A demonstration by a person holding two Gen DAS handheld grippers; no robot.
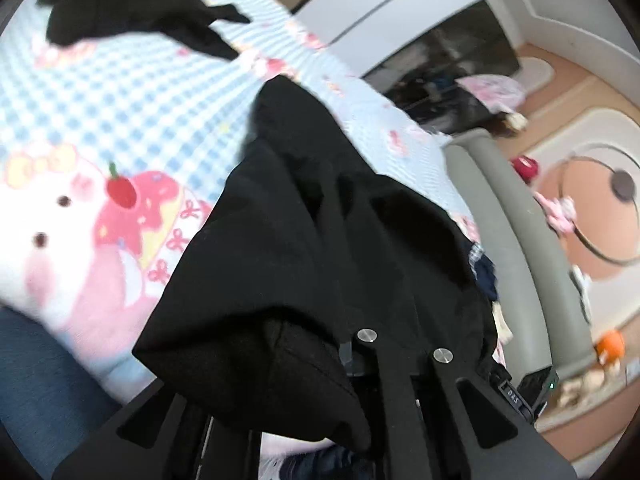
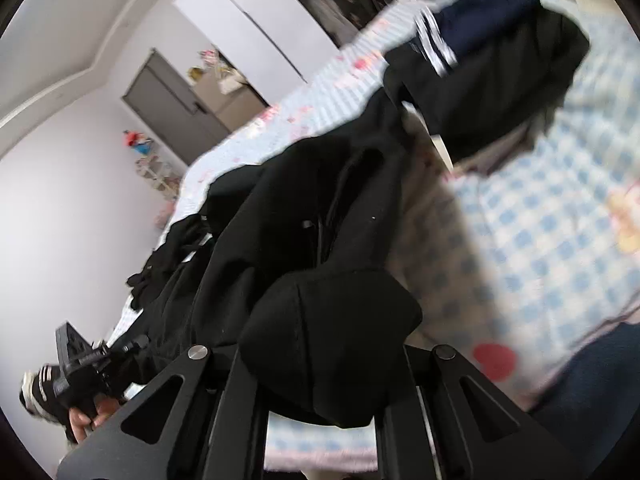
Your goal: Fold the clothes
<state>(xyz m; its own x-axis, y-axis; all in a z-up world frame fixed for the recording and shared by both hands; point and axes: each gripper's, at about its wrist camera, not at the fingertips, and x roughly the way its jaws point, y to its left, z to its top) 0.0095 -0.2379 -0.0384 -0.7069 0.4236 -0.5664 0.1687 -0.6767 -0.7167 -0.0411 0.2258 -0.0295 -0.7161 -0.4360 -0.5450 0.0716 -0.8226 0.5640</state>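
Honestly, my left hand-held gripper point(image 1: 360, 320) and right hand-held gripper point(image 2: 320, 340) each pinch the black garment point(image 1: 304, 216) over the bed point(image 1: 132, 108); bunched cloth could slip free.

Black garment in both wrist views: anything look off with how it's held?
Yes. The black garment is bunched, not spread: a thick wad drapes over the left gripper, another over the right gripper, hiding the fingers. Between them it hangs twisted above the bed. Both views are motion-blurred, so grip points are unclear.
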